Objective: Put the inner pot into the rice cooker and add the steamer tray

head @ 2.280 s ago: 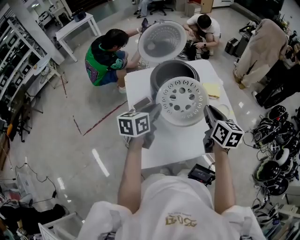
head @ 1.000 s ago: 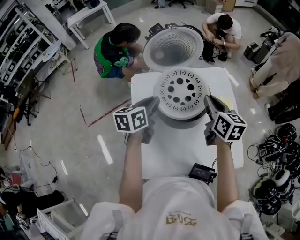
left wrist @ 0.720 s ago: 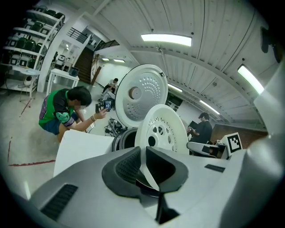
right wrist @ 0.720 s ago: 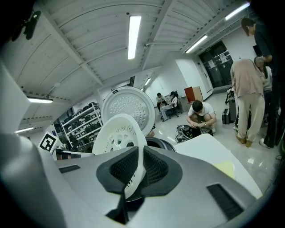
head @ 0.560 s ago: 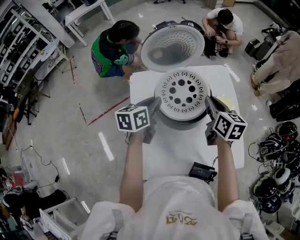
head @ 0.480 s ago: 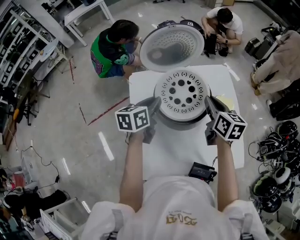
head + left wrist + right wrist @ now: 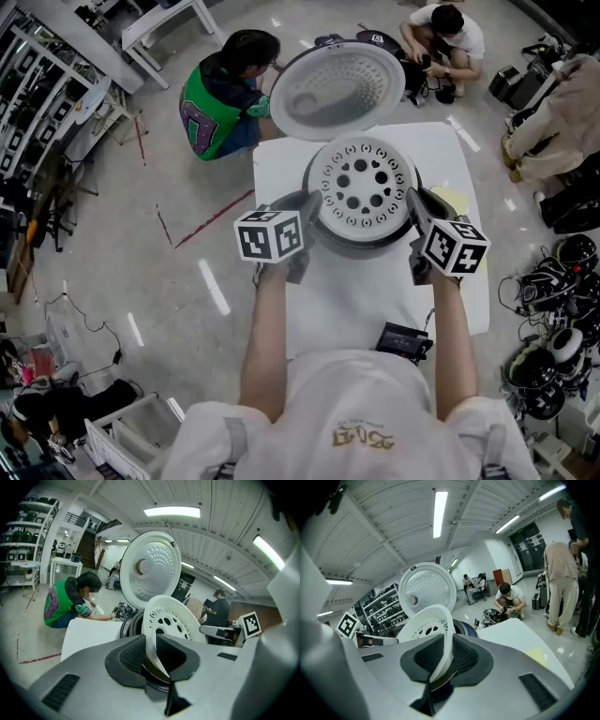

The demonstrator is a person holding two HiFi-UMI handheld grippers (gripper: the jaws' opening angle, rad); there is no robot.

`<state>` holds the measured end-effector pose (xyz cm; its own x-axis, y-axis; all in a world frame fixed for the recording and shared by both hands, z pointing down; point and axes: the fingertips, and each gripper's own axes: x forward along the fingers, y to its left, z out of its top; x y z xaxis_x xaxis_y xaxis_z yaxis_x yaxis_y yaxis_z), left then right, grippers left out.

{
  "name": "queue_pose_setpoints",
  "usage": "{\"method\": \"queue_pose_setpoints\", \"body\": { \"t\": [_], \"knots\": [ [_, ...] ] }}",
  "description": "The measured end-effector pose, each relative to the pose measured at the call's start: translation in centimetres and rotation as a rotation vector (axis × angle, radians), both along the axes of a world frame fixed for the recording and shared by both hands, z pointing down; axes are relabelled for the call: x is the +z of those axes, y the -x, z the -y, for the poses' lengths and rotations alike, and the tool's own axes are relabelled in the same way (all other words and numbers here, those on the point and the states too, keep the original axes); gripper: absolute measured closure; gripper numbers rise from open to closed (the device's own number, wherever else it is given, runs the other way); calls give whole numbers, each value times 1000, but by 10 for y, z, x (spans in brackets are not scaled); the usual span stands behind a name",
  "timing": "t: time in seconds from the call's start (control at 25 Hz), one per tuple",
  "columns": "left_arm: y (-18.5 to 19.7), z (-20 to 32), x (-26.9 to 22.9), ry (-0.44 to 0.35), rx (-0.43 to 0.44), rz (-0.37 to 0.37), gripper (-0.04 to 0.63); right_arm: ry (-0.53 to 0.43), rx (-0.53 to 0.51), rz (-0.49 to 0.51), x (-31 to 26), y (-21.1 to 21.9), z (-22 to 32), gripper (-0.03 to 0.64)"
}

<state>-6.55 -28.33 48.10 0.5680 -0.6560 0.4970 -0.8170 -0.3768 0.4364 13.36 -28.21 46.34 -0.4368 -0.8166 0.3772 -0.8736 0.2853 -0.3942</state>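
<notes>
Biggest risk: release w/ steamer tray (image 7: 362,184) not square in mouth of rice cooker (image 7: 360,247); could then drop lopsided, rock, or clatter on rim of inner pot (image 7: 132,623). Can't confirm full seating: in head view, only tray covering the mouth, w/ grey body peeking out at near side. Second worry: uneven let-go. Left gripper (image 7: 151,641): just been opening, tray rim btwn jaws, lying against one pad w/ dark gap at the other, so slack, not pinching. Right gripper (image 7: 446,651): just been opening too, but narrow, rim snug against both pads as far as visible, so prob. gripping the tray on that side. Pulling away there w/ pads dragging could tip or slide the tray, maybe shove the cooker across the table (image 7: 281,167). Also worth watching: lid (image 7: 336,89), standing open just behind the cooker; a knock on the way out could swing it down onto tray or jaws. Yellow cloth (image 7: 453,199) beside cooker and black device (image 7: 405,341) at near table edge well apart from the action, prob. no issue. Containers: cooker w/ dark pot inside, just a sliver of rim seen beside the tray in left gripper view; pot contents hidden by tray. Tray on top, perforated, nothing in it. Lid underside bare apart from dimpled inner plate.
</notes>
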Motion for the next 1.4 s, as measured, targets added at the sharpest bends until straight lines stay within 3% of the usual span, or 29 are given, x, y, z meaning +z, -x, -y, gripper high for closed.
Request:
{"method": "queue_pose_setpoints", "body": {
  "t": [0.4,0.6,0.88,1.16,1.4],
  "knots": [
    [-2,4,14,-24,16,100,473,10,-25,-75,17,2,10,535],
    [-1,10,13,-39,9,97,469,10,-30,-106,20,4,15,532],
    [-1,14,13,-72,24,175,456,2,-31,-130,17,5,18,531],
    [-6,14,15,-118,42,267,407,-6,-21,-192,17,5,18,528],
    [-7,17,15,-126,32,301,367,-6,-10,-242,15,5,18,526]
  ]
}}
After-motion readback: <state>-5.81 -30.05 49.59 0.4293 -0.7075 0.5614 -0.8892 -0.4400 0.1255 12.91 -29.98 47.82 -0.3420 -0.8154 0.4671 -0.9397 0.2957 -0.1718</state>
